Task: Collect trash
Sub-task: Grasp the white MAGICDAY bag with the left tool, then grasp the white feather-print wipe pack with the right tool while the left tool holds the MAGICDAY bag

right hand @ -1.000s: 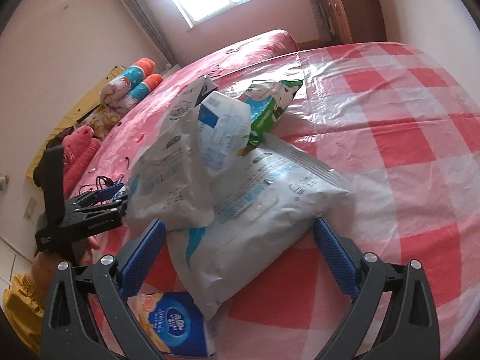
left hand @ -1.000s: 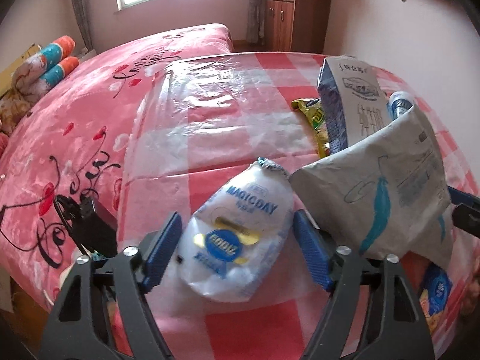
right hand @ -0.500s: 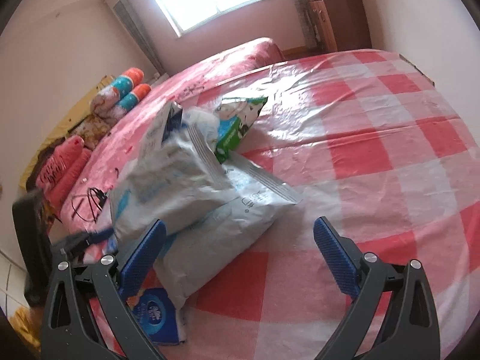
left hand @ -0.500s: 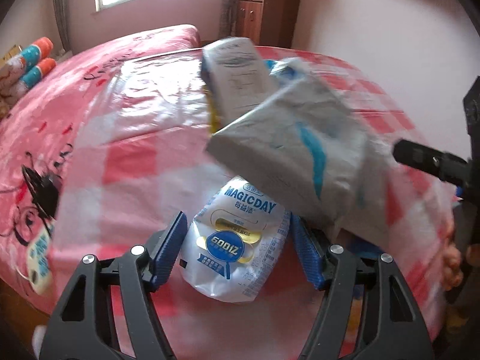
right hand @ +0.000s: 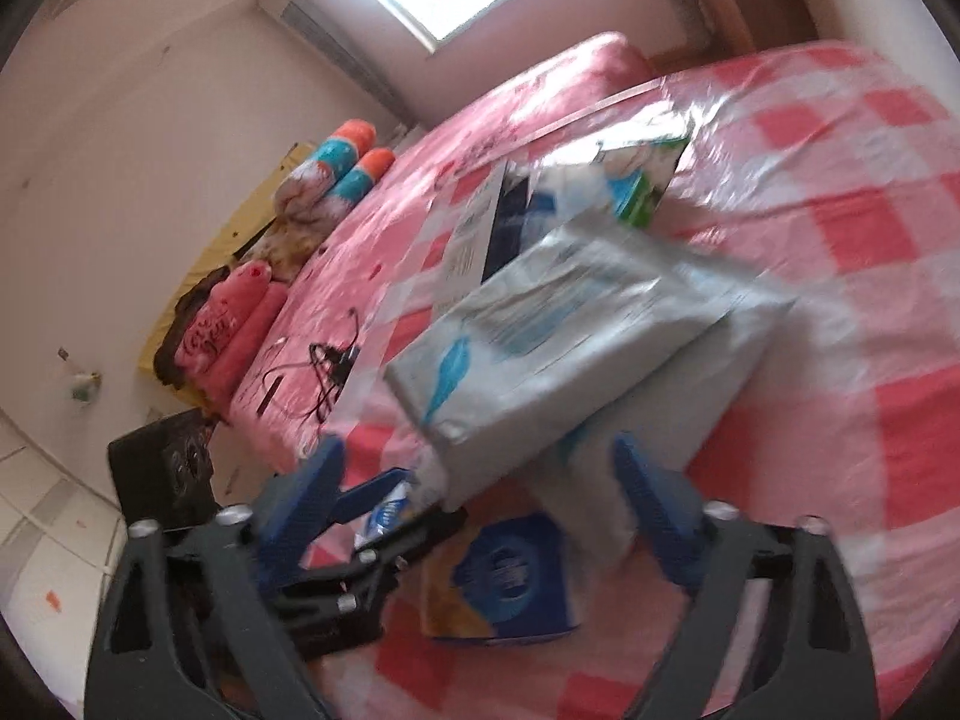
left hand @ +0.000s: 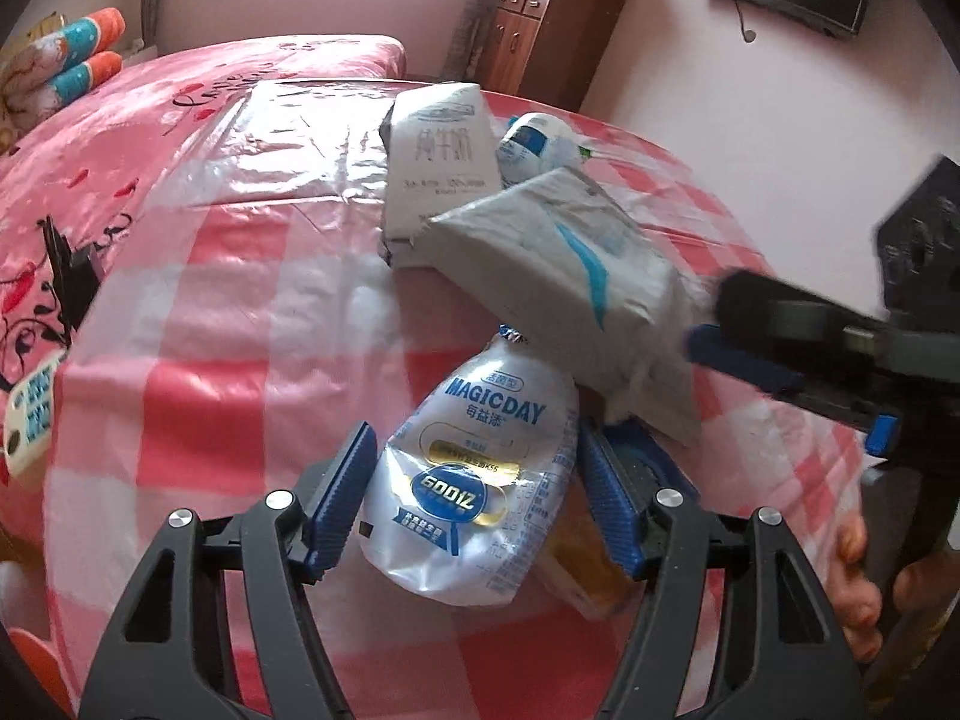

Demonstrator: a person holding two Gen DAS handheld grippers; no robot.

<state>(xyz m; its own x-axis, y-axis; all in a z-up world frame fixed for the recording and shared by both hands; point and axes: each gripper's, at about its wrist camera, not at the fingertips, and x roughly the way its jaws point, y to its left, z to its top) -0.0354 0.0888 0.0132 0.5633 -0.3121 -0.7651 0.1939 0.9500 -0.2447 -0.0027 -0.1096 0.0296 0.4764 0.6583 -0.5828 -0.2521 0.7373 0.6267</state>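
The left tongs (left hand: 474,492) were clamped on the white MAGICDAY pouch (left hand: 480,480), blue pads pressed against both its sides. The right tongs (right hand: 480,480) gripped the near edge of a grey mailer bag (right hand: 576,336), which hung out ahead of them over a blue tissue pack (right hand: 510,576). I'd judge each soft pack wanted a firm squeeze and a level carry so nothing slid free. Beyond both tongs lay a milk carton (left hand: 441,162) on the glossy red-checked cloth (left hand: 252,312), with a pink bed (left hand: 120,120) farther off and a wooden cabinet (left hand: 540,36) by the wall.
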